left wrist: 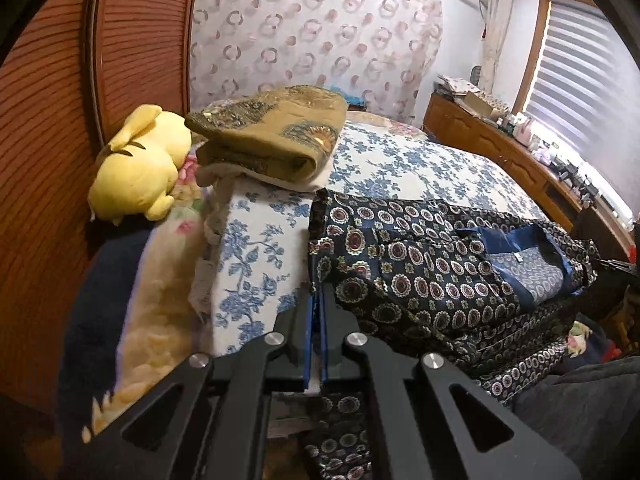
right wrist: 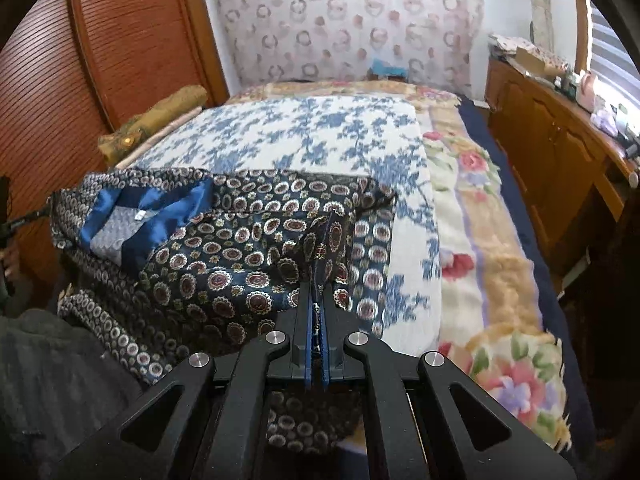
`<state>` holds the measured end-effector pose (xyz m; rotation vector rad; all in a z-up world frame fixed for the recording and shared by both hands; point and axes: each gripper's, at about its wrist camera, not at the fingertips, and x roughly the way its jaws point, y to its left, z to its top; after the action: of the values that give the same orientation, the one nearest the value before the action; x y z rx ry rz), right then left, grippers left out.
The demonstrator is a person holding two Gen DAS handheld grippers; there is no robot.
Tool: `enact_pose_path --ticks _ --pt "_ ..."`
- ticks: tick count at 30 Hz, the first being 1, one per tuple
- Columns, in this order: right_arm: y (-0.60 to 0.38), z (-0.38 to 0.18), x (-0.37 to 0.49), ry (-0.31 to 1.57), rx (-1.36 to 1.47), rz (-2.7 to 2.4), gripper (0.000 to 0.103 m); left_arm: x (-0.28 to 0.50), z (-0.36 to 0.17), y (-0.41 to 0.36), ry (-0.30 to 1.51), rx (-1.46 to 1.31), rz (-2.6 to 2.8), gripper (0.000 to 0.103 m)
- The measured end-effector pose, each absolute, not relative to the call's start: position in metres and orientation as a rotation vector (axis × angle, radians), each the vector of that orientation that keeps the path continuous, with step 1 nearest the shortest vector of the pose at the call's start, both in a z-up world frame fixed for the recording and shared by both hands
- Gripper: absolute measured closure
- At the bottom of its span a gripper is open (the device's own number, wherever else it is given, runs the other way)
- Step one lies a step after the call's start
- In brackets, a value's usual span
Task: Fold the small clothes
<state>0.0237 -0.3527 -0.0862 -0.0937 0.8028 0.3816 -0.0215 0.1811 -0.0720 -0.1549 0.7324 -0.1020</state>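
A dark navy garment (left wrist: 432, 272) with round medallion print and a blue satin neck band lies bunched on the blue-flowered bed cover (left wrist: 420, 168). My left gripper (left wrist: 318, 296) is shut on the garment's left edge. In the right wrist view the same garment (right wrist: 224, 252) lies to the left, its blue collar (right wrist: 144, 212) facing up. My right gripper (right wrist: 318, 276) is shut on a raised fold at the garment's right edge. Part of the garment hangs under both grippers.
A folded olive towel (left wrist: 276, 128) sits on a folded flowered quilt, beside a yellow plush toy (left wrist: 140, 160). A wooden wardrobe (left wrist: 60, 120) stands at the left. A wooden dresser (right wrist: 560, 148) runs along the right of the bed. A flowered blanket (right wrist: 492, 280) covers the bed's right side.
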Motion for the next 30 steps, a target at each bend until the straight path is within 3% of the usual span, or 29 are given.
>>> enact_pose_path --ticks 4,7,9,13,14,20,23,30 --pt "-0.353 -0.088 0.019 0.798 -0.113 0.369 0.101 -0.026 -0.061 0.179 0.716 -0.115 -0.111 0.099" --pt "-0.355 -0.078 0.017 0.774 -0.124 0.350 0.095 -0.028 -0.047 0.182 0.682 -0.114 -0.111 0.089" --pt "-0.358 -0.068 0.014 0.747 -0.129 0.346 0.091 -0.028 -0.039 0.182 0.658 -0.103 -0.113 0.069" --pt "-0.360 -0.052 0.014 0.696 -0.126 0.340 0.072 -0.015 -0.034 0.179 0.643 -0.102 -0.127 0.053" --pt "-0.359 -0.049 0.016 0.683 -0.125 0.340 0.070 -0.009 -0.034 0.178 0.641 -0.108 -0.132 0.042" --pt "-0.346 -0.047 0.038 0.650 -0.135 0.340 0.058 0.042 -0.052 0.166 0.694 -0.096 -0.174 0.041" --pt "-0.339 -0.053 0.057 0.650 -0.118 0.358 0.045 0.063 -0.061 0.164 0.719 -0.096 -0.169 0.041" --pt "-0.334 -0.078 0.108 0.712 -0.072 0.340 0.041 0.101 -0.077 0.164 0.793 -0.109 -0.160 0.041"
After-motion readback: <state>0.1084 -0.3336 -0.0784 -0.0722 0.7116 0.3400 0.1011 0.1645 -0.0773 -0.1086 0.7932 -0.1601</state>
